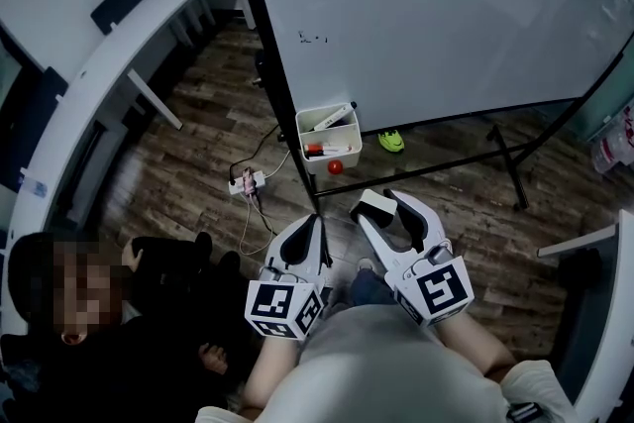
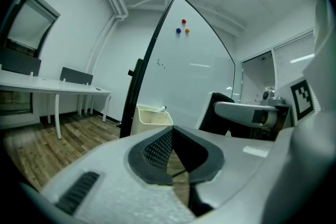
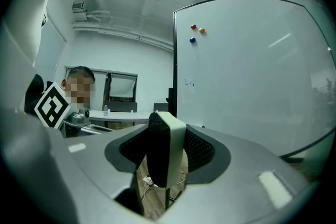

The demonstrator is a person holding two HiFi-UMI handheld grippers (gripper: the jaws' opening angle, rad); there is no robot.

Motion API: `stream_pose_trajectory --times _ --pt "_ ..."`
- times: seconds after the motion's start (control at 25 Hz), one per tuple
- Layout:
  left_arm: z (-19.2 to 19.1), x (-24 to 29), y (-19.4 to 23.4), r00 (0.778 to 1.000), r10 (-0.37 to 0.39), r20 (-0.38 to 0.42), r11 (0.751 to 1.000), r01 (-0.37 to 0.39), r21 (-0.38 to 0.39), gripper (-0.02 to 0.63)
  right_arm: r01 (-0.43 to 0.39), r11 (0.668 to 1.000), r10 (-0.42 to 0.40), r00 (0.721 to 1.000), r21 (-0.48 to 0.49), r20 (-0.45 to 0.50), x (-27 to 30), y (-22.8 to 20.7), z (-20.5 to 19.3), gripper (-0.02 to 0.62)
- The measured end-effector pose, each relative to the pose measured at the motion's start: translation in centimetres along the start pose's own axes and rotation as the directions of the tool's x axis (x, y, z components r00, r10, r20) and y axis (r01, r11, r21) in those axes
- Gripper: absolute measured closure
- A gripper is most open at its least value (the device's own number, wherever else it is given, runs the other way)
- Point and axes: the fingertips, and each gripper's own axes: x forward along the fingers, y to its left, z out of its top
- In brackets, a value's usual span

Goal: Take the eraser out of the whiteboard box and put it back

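Observation:
The whiteboard (image 1: 426, 5) stands ahead, and the white box (image 1: 328, 151) hangs at its lower left corner with markers inside. My right gripper (image 1: 384, 209) is shut on the eraser (image 1: 373, 204), a white block with a black felt face, held above the floor short of the box. In the right gripper view the eraser (image 3: 173, 149) stands upright between the jaws of the right gripper (image 3: 167, 139). My left gripper (image 1: 315, 219) hangs beside it, shut and empty. In the left gripper view the box (image 2: 152, 119) lies beyond the closed tips of the left gripper (image 2: 172, 131).
A red ball (image 1: 336, 167) sits just under the box, and a green object (image 1: 391, 141) lies on the wooden floor by the board's stand (image 1: 505, 158). A power strip (image 1: 246, 182) with cables lies left of the box. A seated person (image 1: 89, 302) is at lower left, beside a curved white desk (image 1: 109, 54).

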Motion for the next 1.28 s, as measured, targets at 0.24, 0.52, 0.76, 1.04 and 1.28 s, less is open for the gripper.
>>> stream_pose_trajectory --times 0.24,0.52,0.76,1.04,1.28 --pt "0.1 0.8 0.5 1.000 0.005 -0.001 1.000 -0.005 -0.002 0.601 -0.003 1.000 0.003 1.000 0.001 -0.007 0.8 -0.5 -0.2 0.391" --pt "0.6 2.5 1.6 1.000 0.021 -0.004 1.000 -0.021 -0.005 0.601 -0.018 1.000 0.018 1.000 0.015 -0.023 2.8 -1.7 -0.1 0.391" --pt "1.0 3.9 2.9 0.999 0.046 0.002 0.999 -0.046 -0.013 0.601 -0.037 0.999 0.037 0.998 0.008 -0.041 5.1 -2.9 -0.1 0.391" --pt "1.3 5.7 4.4 0.996 0.083 0.010 0.996 -0.083 -0.023 0.601 -0.078 0.997 0.079 0.996 0.011 -0.045 7.8 -4.2 0.1 0.391" --pt "1.4 7.2 5.4 0.994 0.107 0.012 0.994 -0.107 -0.031 0.601 -0.120 0.993 0.120 0.992 0.002 -0.042 9.9 -5.1 0.0 0.391"
